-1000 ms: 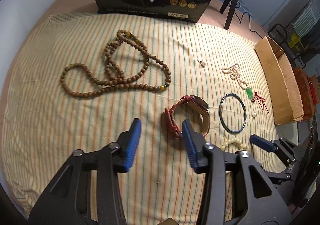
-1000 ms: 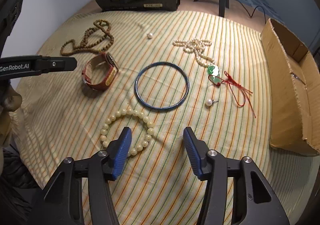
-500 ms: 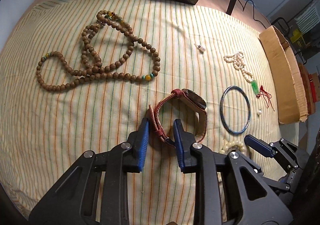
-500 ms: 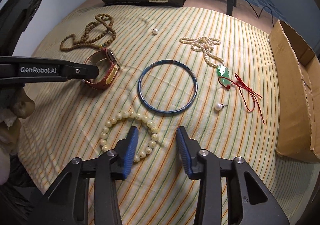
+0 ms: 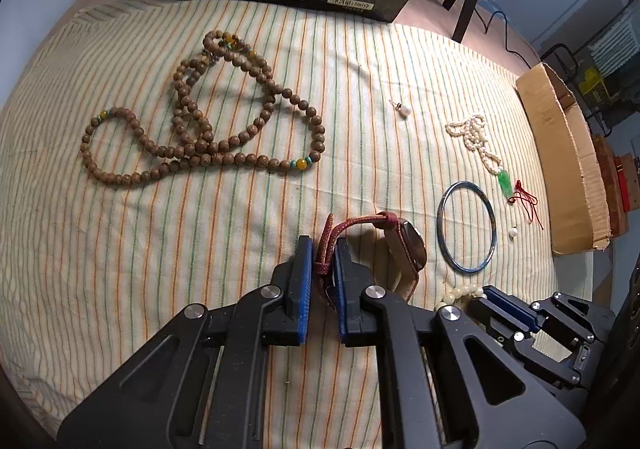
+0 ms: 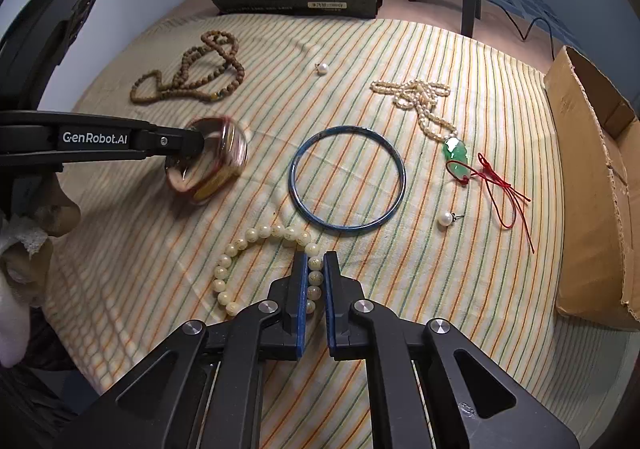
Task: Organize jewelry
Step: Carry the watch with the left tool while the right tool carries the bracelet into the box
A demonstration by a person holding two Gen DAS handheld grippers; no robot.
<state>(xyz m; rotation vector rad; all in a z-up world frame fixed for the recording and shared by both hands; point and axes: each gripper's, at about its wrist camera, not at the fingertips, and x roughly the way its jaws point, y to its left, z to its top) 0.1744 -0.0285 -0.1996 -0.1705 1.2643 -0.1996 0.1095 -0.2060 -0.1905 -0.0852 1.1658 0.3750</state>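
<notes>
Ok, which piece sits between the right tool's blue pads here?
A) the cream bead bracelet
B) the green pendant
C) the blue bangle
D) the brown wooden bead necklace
A: in the right wrist view, the right tool has its pads shut on beads of the cream bead bracelet; the blue bangle lies untouched beyond it.

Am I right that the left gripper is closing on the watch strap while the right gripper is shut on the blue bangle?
Not quite: the right gripper is shut on the cream bead bracelet, as its own wrist view shows; the blue bangle lies untouched. The left gripper is indeed closing on the watch strap.
</notes>
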